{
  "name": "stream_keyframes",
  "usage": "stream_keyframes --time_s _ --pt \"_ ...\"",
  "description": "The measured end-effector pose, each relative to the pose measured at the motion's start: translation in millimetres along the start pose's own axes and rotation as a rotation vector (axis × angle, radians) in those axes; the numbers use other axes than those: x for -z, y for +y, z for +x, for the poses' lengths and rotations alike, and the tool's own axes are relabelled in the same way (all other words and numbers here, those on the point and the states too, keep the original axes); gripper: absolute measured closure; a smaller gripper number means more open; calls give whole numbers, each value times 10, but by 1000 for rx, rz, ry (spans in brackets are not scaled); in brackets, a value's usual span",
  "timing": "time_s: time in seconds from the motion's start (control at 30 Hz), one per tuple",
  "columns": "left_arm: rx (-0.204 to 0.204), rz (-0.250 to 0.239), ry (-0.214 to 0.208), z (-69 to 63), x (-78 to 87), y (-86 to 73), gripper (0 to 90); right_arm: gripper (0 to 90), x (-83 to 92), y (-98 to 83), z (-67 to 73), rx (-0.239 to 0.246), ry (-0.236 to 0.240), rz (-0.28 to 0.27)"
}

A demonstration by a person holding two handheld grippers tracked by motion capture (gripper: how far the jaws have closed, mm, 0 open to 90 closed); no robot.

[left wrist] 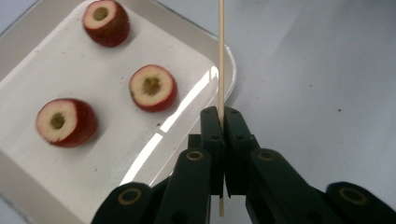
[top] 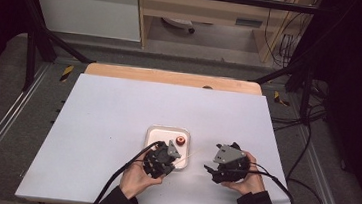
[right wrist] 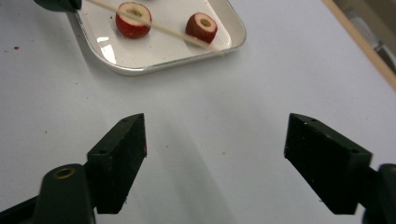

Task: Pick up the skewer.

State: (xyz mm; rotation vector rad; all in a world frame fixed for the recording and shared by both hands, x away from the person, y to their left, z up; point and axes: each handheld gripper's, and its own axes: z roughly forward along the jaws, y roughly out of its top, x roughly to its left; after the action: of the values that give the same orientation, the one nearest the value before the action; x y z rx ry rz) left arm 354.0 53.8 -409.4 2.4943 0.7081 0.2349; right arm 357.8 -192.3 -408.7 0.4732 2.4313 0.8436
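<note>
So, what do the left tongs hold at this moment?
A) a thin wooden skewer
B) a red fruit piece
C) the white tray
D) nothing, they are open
A: in the left gripper view the left tongs are shut on the thin wooden skewer, which points out past the edge of the white tray; the three cored red fruit pieces lie on the tray, untouched.

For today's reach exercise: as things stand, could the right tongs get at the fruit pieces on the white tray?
Probably yes. The right tongs stand open with nothing between them, and bare table lies between them and the tray. One snag: the skewer, held by the left tongs, slants across above the fruit pieces.
</note>
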Motion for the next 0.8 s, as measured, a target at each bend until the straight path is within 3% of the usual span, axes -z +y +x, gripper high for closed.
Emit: stream_keyframes --time_s 0.07,0.1,0.13,0.23,0.3,0.47,0.8 --pt "27 -39 21 0 28 -72 882 195 -9 -22 -4 -18 4 1" --pt "44 -64 28 -2 47 -109 882 176 -30 -64 -6 -65 14 7" --pt "64 -91 33 -5 72 -147 882 176 -30 -64 -6 -65 14 7" --pt "103 -161 62 -27 147 -258 882 119 -65 -122 -14 -152 38 42" --pt "133 -207 78 -42 193 -343 882 111 -68 -132 -19 -174 39 44" --pt "177 -266 141 -69 236 -505 882 57 -67 -170 -53 -271 57 49" --pt "283 -398 150 -79 315 -793 881 26 -71 -153 -76 -363 92 40"
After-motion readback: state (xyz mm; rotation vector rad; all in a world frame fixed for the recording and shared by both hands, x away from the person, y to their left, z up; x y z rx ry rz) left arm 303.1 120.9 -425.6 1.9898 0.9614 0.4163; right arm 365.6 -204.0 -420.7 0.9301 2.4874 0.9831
